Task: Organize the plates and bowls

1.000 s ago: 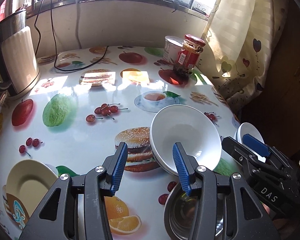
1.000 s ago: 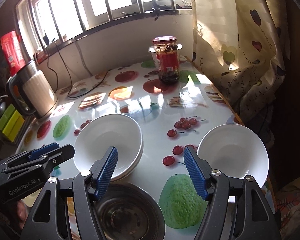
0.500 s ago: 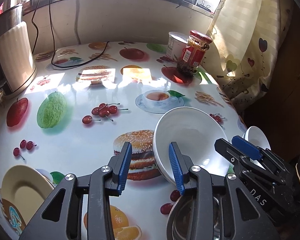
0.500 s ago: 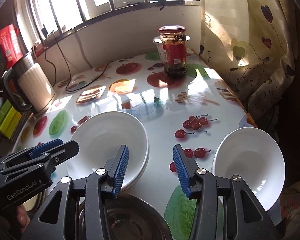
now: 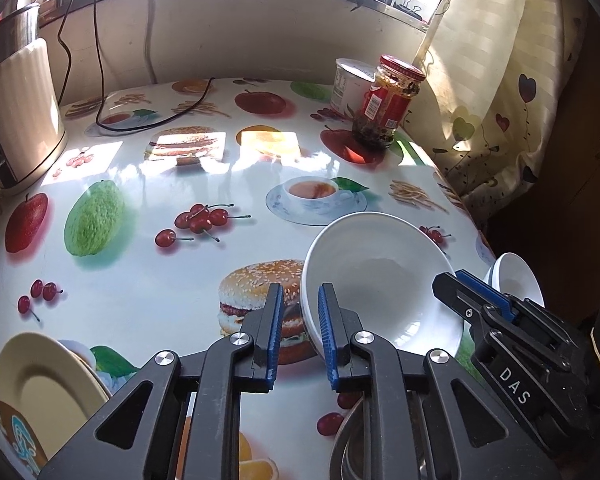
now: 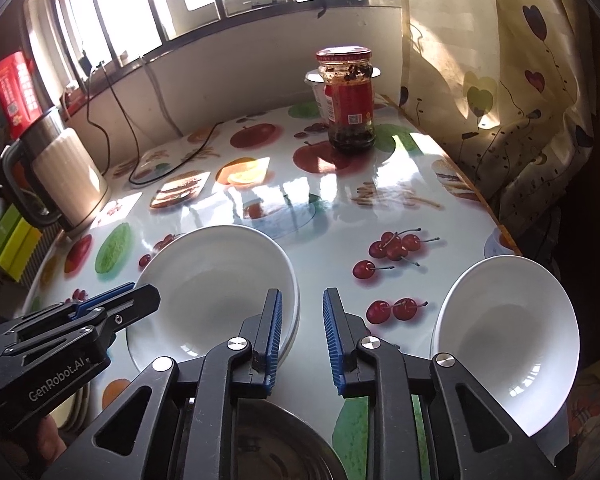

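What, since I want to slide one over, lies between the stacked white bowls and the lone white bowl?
Only tablecloth with printed cherries lies between the stacked bowls and the lone bowl, seen in the right wrist view.

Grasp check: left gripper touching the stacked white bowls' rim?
Cannot tell. Left wrist view: the left gripper, jaws just been closing, straddles the rim of the white bowls; outer pad shows a gap, inner pad unclear.

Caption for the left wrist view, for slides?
Left gripper, jaws just closing, straddles the near rim of a white bowl on the fruit-print tablecloth.
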Demonstrator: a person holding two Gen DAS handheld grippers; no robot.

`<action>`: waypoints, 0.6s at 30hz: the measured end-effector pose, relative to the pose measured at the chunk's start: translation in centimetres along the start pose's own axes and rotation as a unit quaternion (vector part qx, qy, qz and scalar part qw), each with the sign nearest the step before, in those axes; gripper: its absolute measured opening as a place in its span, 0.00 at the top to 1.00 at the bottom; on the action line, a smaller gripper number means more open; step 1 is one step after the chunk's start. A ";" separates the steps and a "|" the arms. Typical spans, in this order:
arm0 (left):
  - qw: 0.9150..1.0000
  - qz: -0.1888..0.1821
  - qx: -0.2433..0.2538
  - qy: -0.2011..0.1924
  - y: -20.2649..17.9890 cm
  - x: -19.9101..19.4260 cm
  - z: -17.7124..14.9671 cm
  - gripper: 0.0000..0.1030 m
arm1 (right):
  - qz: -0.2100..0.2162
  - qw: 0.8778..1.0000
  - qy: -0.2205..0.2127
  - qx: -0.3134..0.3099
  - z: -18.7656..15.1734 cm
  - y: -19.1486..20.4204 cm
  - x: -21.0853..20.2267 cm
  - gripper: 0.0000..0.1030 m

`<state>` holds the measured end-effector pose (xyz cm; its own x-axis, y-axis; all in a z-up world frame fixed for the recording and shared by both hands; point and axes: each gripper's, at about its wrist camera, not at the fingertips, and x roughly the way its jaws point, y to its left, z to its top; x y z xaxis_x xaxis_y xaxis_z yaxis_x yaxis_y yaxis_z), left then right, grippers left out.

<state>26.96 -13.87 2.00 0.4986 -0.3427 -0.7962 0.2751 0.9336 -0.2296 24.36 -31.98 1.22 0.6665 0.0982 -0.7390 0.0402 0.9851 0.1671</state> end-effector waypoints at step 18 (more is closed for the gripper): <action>1.000 -0.001 0.007 -0.004 -0.3 -0.1 0.0 0.90 | 0.005 1.000 -0.003 -0.007 -0.1 0.6 -0.1 0.91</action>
<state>26.89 -14.12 2.14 0.5042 -0.3446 -0.7919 0.2878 0.9316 -0.2222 24.30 -31.41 1.34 0.6710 0.1080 -0.7335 0.0220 0.9860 0.1653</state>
